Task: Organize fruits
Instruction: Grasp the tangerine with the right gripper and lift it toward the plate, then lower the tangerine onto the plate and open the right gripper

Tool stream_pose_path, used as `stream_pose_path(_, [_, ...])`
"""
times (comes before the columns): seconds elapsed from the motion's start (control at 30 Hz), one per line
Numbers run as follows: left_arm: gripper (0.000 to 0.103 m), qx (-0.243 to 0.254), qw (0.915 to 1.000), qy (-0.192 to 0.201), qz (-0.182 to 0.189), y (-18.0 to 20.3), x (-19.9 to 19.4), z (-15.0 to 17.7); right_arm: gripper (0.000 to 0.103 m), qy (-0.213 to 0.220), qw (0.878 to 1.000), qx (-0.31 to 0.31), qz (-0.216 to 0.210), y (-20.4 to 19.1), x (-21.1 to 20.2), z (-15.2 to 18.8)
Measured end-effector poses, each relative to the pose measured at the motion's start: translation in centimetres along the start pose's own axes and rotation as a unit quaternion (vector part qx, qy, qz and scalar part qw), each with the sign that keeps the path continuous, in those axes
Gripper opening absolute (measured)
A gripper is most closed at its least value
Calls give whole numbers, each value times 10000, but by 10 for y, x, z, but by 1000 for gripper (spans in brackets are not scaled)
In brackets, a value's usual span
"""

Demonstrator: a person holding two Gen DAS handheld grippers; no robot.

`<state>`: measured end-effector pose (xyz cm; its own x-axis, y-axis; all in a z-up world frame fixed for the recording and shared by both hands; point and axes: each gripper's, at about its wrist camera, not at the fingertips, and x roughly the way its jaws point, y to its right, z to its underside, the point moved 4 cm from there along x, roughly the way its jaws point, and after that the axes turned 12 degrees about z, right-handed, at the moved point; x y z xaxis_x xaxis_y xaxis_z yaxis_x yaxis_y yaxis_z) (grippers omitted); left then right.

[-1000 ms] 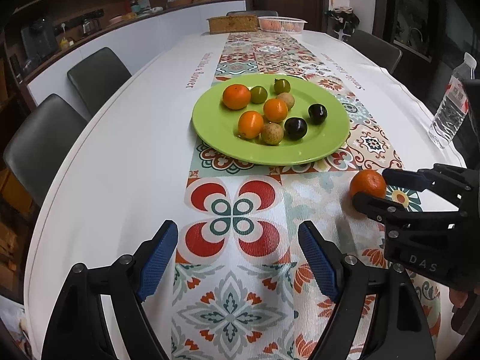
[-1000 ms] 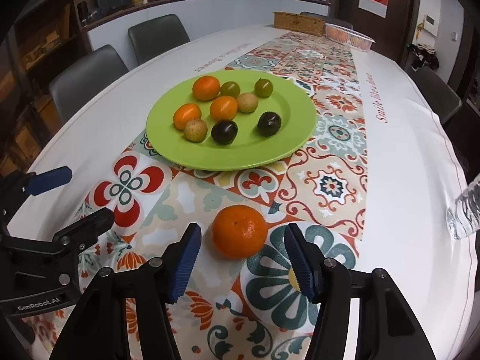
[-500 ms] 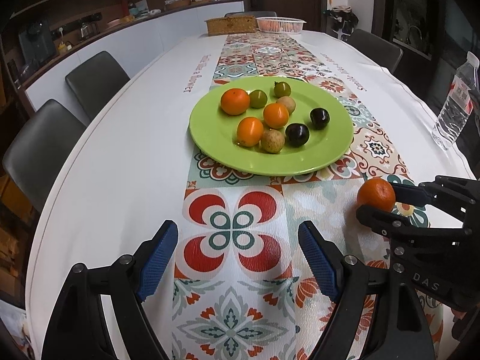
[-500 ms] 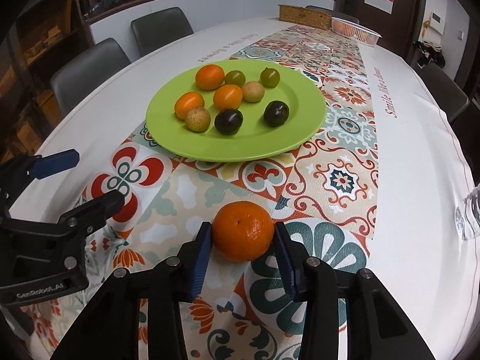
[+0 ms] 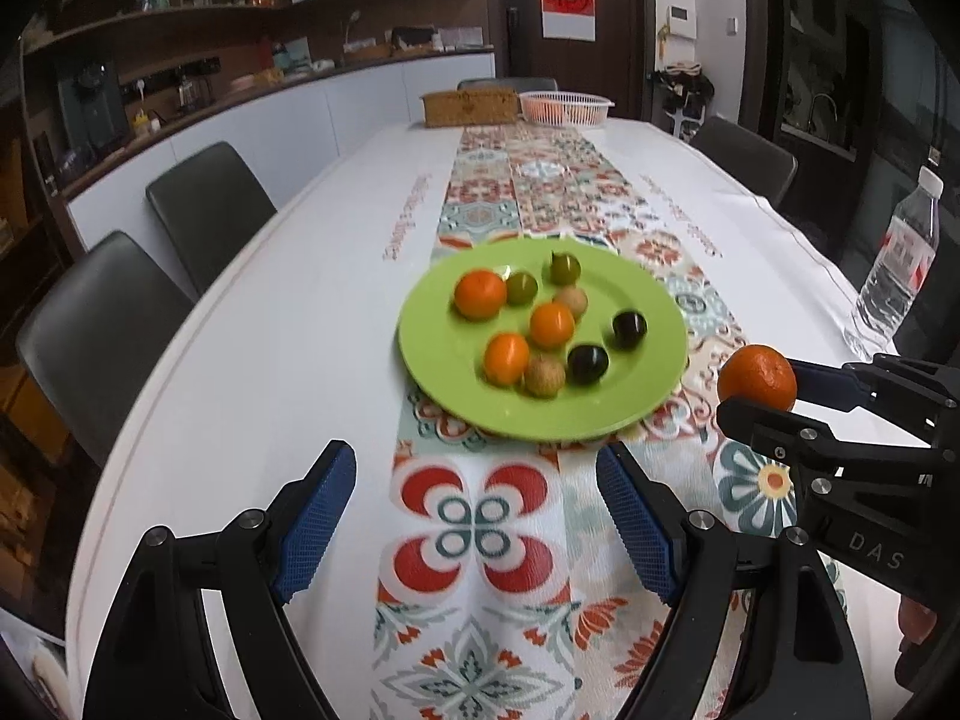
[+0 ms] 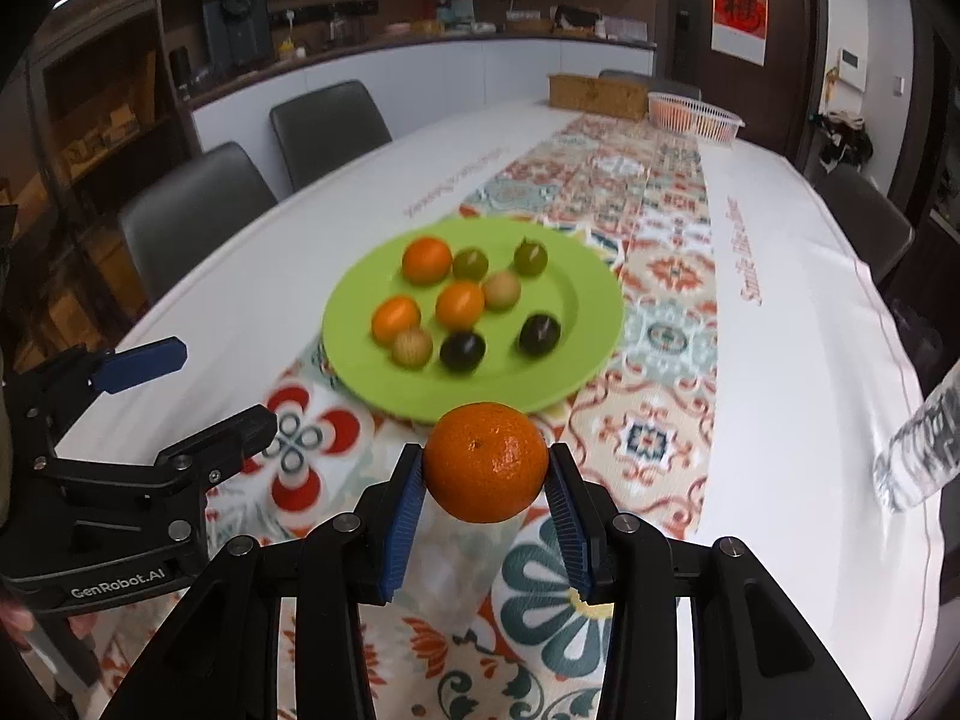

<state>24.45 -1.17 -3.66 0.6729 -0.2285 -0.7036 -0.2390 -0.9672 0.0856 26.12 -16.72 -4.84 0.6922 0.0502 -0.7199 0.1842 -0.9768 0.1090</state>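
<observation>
Dining room with dark chairs (image 5: 207, 204) and a long table (image 5: 288, 324) under a white cloth with a patterned runner (image 5: 480, 516) down its middle; view along my two grippers

Right gripper (image 6: 486, 480): its blue pads (image 6: 405, 504) pinch an orange (image 6: 485, 461) from both sides, one pad on each flank. I see the fruit clear of the runner, with cloth showing beneath it. From the left camera the same orange (image 5: 757, 377) sits at the tip of the black fingers, to the right of my left fingers and just off the near right rim of the plate.

Left gripper (image 5: 477, 507): fingers spread wide, nothing between them but the red and teal flower motif of the runner. From the right camera it (image 6: 174, 396) hangs to the left of my right fingers, over the cloth, with a hand partly visible behind its body.

Plate (image 5: 636, 312): green, round, lying on the runner straight ahead of both pairs of fingers, beyond the held fruit. It carries three orange fruits (image 5: 479, 294), two green ones (image 5: 522, 288), two tan ones (image 5: 545, 377) and two dark ones (image 5: 588, 363), all loosely grouped and slightly blurred.

Bottle (image 5: 894, 276): clear plastic, upright, well to the right of my fingers near the table edge.

Far end, beyond the plate: a wicker box (image 5: 470, 108) and a white basket (image 5: 564, 107) side by side
</observation>
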Motion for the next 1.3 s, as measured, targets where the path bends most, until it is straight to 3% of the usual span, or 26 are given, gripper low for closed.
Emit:
stream_pose_path(0.43, [85, 207, 9987, 369, -284, -16, 5, -40, 42, 309, 9994, -32, 162, 5, 11, -49])
stream_pose_path(0.9, [85, 119, 9996, 127, -220, -37, 58, -61, 42, -6, 9997, -31, 260, 12, 68, -76])
stream_pose_path(1.3, [85, 5, 9998, 80, -183, -46, 72, -63, 42, -282, 9992, -55, 287, 13, 109, -82])
